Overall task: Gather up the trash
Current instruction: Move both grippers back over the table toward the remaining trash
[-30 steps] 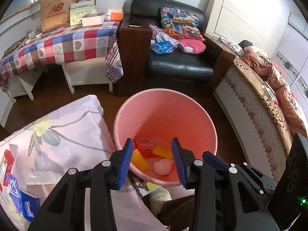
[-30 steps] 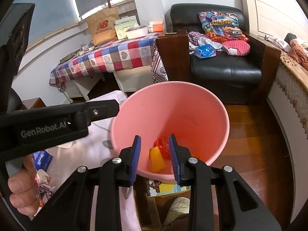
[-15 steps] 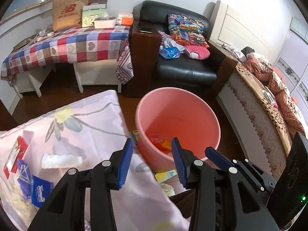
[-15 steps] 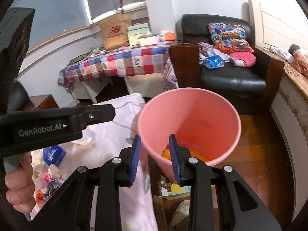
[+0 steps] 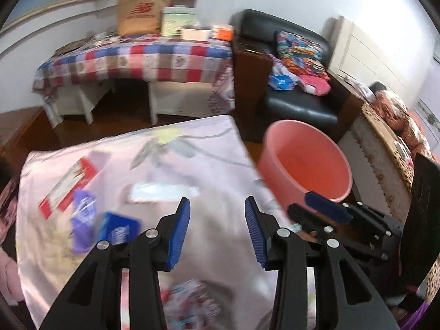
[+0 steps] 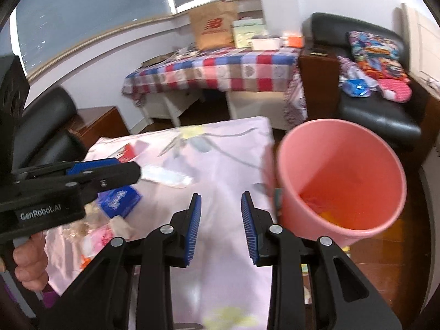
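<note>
Hovering over floral pink cloth (image 6: 220, 165), both grippers empty, jaws spread.
Round pink plastic bin (image 6: 341, 176) beside cloth's right edge, orange scraps inside; blurred trash on cloth: blue packet (image 6: 119, 199), clear wrapper (image 6: 165, 177). Left gripper (image 5: 217, 231) wider than right gripper (image 6: 221, 227); "GenRobot.AI" on left's body.

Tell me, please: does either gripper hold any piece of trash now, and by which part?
Nothing is held. The left gripper and the right gripper both have open jaws with only the pale floral cloth visible between their pads.
</note>
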